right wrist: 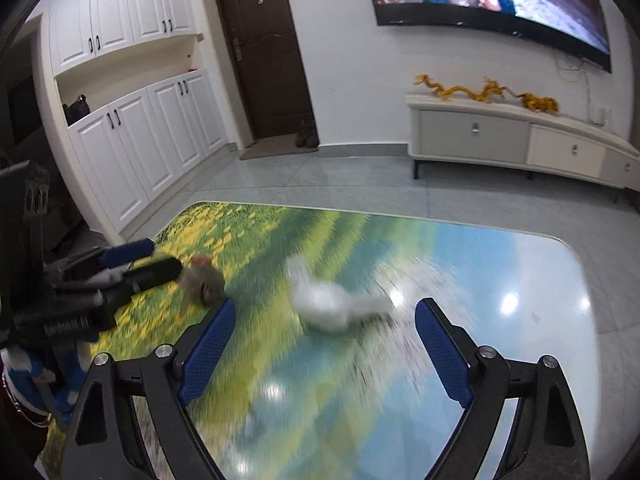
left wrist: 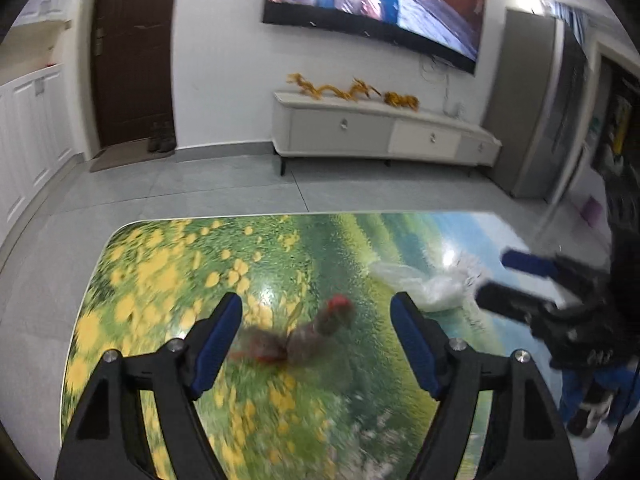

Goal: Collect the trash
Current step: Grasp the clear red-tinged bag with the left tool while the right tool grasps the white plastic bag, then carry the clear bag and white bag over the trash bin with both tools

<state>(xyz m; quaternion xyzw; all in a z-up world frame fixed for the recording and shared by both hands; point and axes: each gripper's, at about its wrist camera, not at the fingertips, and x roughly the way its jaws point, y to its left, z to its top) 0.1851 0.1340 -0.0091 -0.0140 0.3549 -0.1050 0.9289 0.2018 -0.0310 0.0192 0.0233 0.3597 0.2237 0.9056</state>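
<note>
My left gripper (left wrist: 316, 340) stood wide open above the table (left wrist: 160, 264), and it held nothing. Between its two blue pads, but not touched by them, lay the reddish wrapper (left wrist: 316, 332), a crumpled piece with a red end, on the yellow-flower part of the picture on the table top. My right gripper (right wrist: 324, 344) was also wide open and empty. The white plastic bag (right wrist: 324, 304) lay on the table just in front of it, nearer to its left finger, on the green and blue part.

I judged both pieces to be very light and soft. The wrapper looked thin and crinkled, so it would flatten under the pads and could slide on the glossy table before the jaws shut. I thought the best place to take it was the thick bunched middle, not the loose ends. The bag looked still softer and slippery, with one thin tail to the side. I would close on its fat crumpled body, low against the table, because a grip on the tail could slip off. Neither thing seemed fragile. The blur hid the fine details.
</note>
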